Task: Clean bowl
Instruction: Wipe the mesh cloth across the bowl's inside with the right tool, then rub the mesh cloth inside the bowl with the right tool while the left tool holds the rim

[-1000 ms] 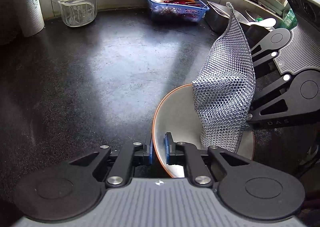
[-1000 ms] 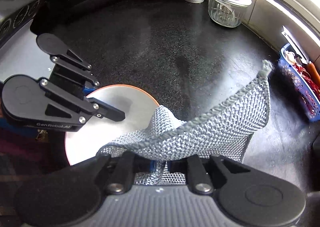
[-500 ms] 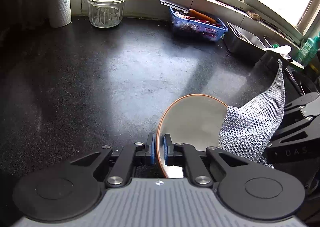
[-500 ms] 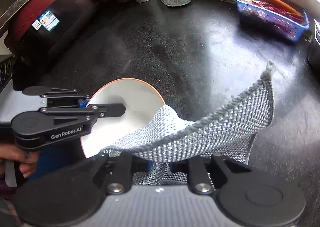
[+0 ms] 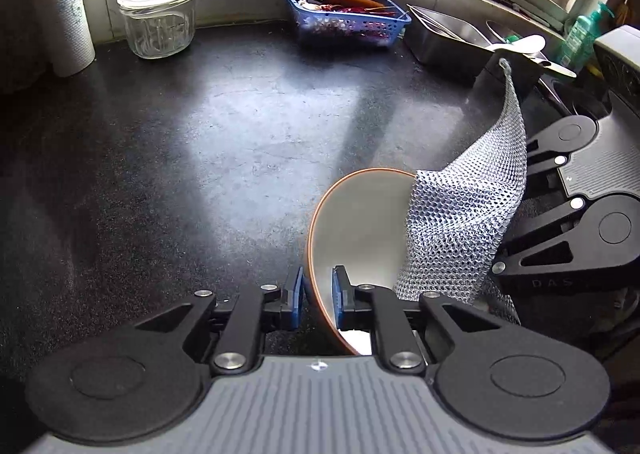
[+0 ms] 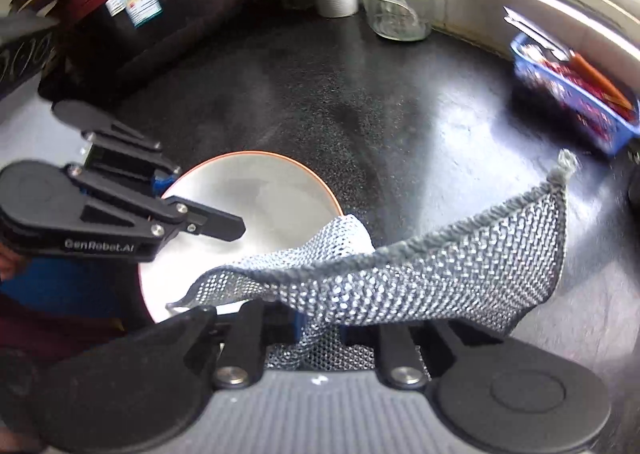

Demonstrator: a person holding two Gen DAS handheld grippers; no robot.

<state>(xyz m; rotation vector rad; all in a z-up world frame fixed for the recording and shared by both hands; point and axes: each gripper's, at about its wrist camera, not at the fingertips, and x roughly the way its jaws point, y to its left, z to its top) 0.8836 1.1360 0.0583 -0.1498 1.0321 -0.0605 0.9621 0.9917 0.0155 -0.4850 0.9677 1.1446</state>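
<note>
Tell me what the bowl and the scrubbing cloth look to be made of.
Bowl: likely glazed ceramic, though enamel or melamine is possible; smooth pale interior with a soft sheen and a thin orange-brown rim.
Scrubbing cloth: looks like knitted metallic-thread mesh, silvery and glinting, with an open honeycomb weave and a duller grey bound edge.

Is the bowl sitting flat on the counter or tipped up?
Tipped up. The left gripper clamps the bowl by its rim, its open face turned toward the mesh scrubbing cloth.
</note>
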